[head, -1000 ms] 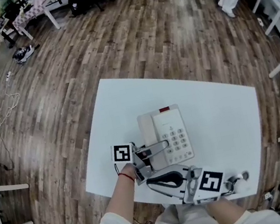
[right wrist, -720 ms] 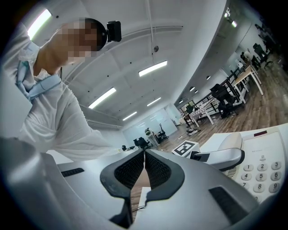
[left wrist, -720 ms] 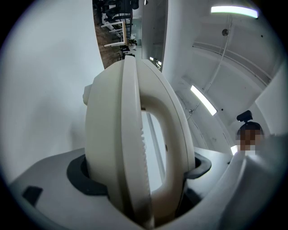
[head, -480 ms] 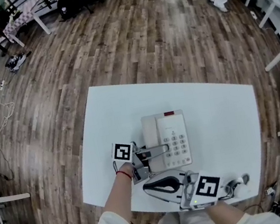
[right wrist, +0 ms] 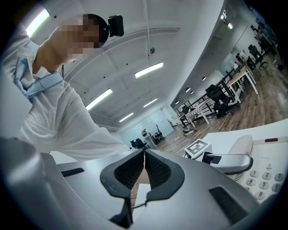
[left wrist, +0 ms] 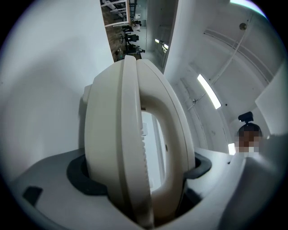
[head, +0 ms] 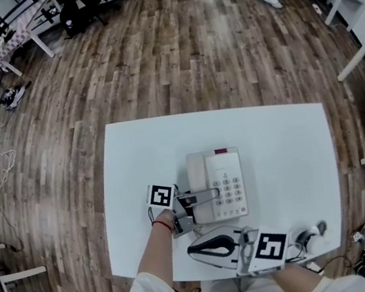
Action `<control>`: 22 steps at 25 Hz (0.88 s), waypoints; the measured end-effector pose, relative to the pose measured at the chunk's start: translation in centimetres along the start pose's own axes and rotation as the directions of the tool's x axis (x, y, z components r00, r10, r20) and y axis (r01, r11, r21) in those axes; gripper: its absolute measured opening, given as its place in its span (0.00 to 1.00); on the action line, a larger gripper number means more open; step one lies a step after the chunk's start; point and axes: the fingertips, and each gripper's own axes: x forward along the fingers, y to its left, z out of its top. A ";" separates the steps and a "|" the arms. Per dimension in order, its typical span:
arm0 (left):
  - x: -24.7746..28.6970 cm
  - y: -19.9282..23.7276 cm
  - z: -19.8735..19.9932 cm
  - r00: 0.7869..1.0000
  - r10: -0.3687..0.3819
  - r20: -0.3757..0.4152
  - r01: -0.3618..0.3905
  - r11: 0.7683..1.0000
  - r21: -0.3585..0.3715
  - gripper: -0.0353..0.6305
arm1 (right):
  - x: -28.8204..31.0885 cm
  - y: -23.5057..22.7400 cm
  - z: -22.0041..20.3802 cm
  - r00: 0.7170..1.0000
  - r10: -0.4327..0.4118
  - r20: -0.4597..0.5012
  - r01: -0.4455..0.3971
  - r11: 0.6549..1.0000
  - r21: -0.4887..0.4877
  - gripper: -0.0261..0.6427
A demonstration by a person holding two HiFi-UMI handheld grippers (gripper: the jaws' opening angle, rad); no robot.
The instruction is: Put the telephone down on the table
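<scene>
Head view places the telephone (head: 225, 182) mid-frame on the white table (head: 286, 137), apparently resting there. The left gripper (head: 208, 194) is clamped on the handset (left wrist: 135, 134), likely as a carrying grip. The right gripper (head: 213, 247), closed on nothing, waits at lower centre, probably unneeded.

Cream keypad telephone (head: 225, 182), flat on white table (head: 288, 151)

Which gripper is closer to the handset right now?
Left. The left gripper is clamped on the handset, over the telephone's left side. The right gripper, shut and empty, sits at the table's near edge, short of the telephone.
</scene>
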 end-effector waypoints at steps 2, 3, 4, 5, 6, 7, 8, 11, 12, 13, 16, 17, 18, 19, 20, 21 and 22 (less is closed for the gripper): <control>0.1 -0.1 0.5 1.000 -0.022 0.010 0.022 1.000 -0.016 0.75 | -0.1 -0.4 0.4 1.000 -0.017 0.015 0.017 1.000 0.009 0.09; 0.1 -0.1 0.7 0.999 -0.032 0.009 0.032 0.999 -0.021 0.75 | -0.1 -0.6 0.6 0.999 -0.025 0.021 0.024 1.000 0.011 0.09; 0.0 -0.1 0.8 0.999 -0.041 0.006 0.041 0.999 -0.027 0.75 | 0.1 -0.7 0.7 0.999 -0.032 0.024 0.032 0.999 0.012 0.09; -0.1 -0.1 0.8 0.999 -0.046 0.003 0.047 0.998 -0.035 0.75 | 0.2 -0.9 0.9 0.999 -0.039 0.025 0.039 0.999 0.012 0.09; -0.3 0.0 0.8 0.999 -0.048 -0.002 0.048 0.998 -0.043 0.75 | 0.4 -1.0 1.0 0.999 -0.045 0.026 0.045 0.999 0.012 0.09; -0.4 0.0 0.7 0.999 -0.047 -0.008 0.046 0.998 -0.048 0.75 | 0.5 -1.0 1.1 0.998 -0.050 0.028 0.049 0.999 0.013 0.09; -0.4 0.0 0.7 0.999 -0.046 -0.016 0.045 0.998 -0.050 0.75 | 0.6 -1.1 1.2 0.998 -0.054 0.031 0.053 0.998 0.014 0.09; -0.5 0.0 0.8 0.998 -0.049 -0.037 0.047 0.998 -0.040 0.75 | 0.8 -1.4 1.2 0.997 -0.066 0.033 0.065 0.998 0.021 0.09; -0.5 0.0 0.9 0.998 -0.051 -0.039 0.049 0.998 -0.038 0.75 | 0.9 -1.5 1.2 0.997 -0.072 0.030 0.071 0.997 0.026 0.09; -0.5 -0.1 0.9 0.998 -0.052 -0.039 0.051 0.998 -0.039 0.75 | 0.9 -1.7 1.1 0.996 -0.082 0.024 0.082 0.996 0.031 0.09; -0.4 -0.3 1.1 0.998 -0.051 -0.037 0.049 0.998 -0.051 0.75 | 0.1 -3.1 -0.4 0.985 -0.172 0.000 0.172 0.982 0.077 0.09; -0.4 -0.3 1.1 0.998 -0.050 -0.037 0.048 0.998 -0.052 0.75 | -0.4 -3.9 -1.3 0.973 -0.229 -0.005 0.228 0.967 0.114 0.09; -0.5 -0.2 1.0 0.998 -0.049 -0.037 0.047 0.998 -0.052 0.75 | -1.2 -4.7 -2.3 0.955 -0.296 -0.007 0.293 0.942 0.163 0.09; -0.5 -0.2 1.0 0.998 -0.049 -0.037 0.047 0.998 -0.053 0.75 | -2.0 -5.5 -3.3 0.931 -0.365 -0.006 0.357 0.907 0.222 0.09; -0.5 -0.1 0.9 0.998 -0.048 -0.036 0.046 0.997 -0.054 0.75 | -2.9 -6.2 -4.3 0.903 -0.430 -0.008 0.415 0.866 0.280 0.09; -0.5 -0.1 0.9 0.998 -0.049 -0.036 0.047 0.997 -0.054 0.75 | -3.7 -6.7 -5.3 0.874 -0.486 -0.018 0.464 0.823 0.327 0.09; -0.5 -0.2 1.0 0.998 -0.050 -0.036 0.048 0.997 -0.054 0.75 | -4.4 -7.1 -6.3 0.847 -0.530 -0.036 0.506 0.785 0.357 0.09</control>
